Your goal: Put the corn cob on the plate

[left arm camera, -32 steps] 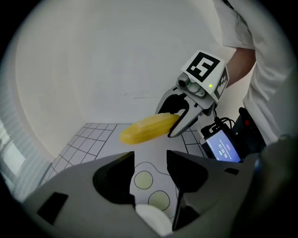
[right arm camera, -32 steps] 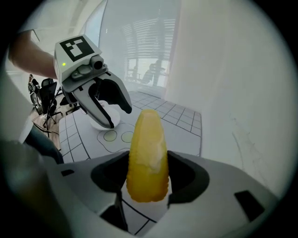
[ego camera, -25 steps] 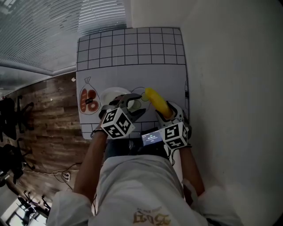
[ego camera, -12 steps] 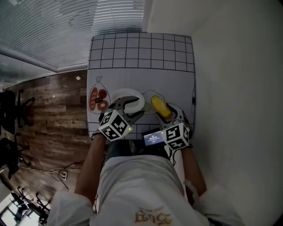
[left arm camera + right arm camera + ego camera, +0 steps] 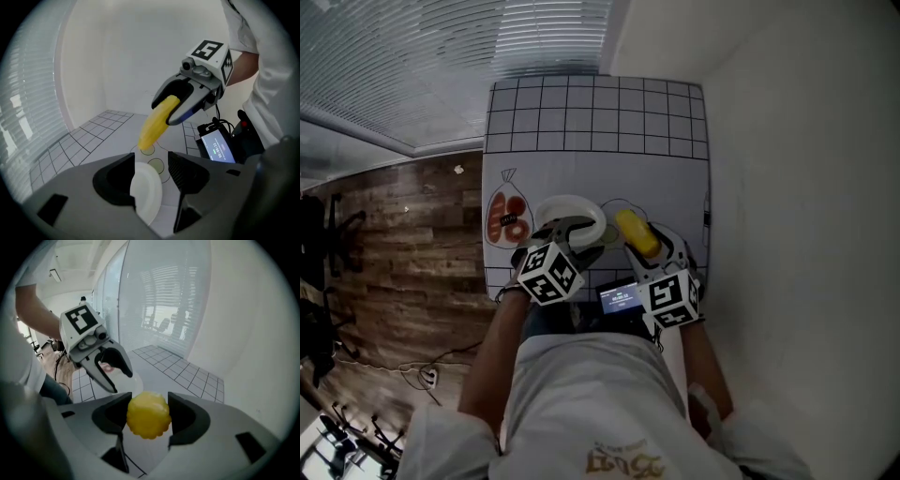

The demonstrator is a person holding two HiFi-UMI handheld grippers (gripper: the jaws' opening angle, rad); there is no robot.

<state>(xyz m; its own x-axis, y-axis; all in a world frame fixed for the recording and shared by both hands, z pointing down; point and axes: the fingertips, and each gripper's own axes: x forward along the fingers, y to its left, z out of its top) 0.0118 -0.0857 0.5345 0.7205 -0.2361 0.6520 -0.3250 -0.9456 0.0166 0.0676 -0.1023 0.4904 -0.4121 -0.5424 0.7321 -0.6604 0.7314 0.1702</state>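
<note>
R claw (image 5: 149, 409) grips corn cob (image 5: 636, 232) by its near end, held above tabletop (image 5: 600, 122) just right of plate (image 5: 567, 208), prob. for carrying across. L claw (image 5: 151, 169) open, jaws astride plate's near rim, seemingly to steady it.

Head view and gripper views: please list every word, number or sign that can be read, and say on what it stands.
No text can be read for certain.
Screen: pale digits, too blurred to read.
Shirt print: orange, upside down, unreadable.
Bag: dark label, too small to read.
Left cube and right cube: black-and-white square markers, no letters.
</note>
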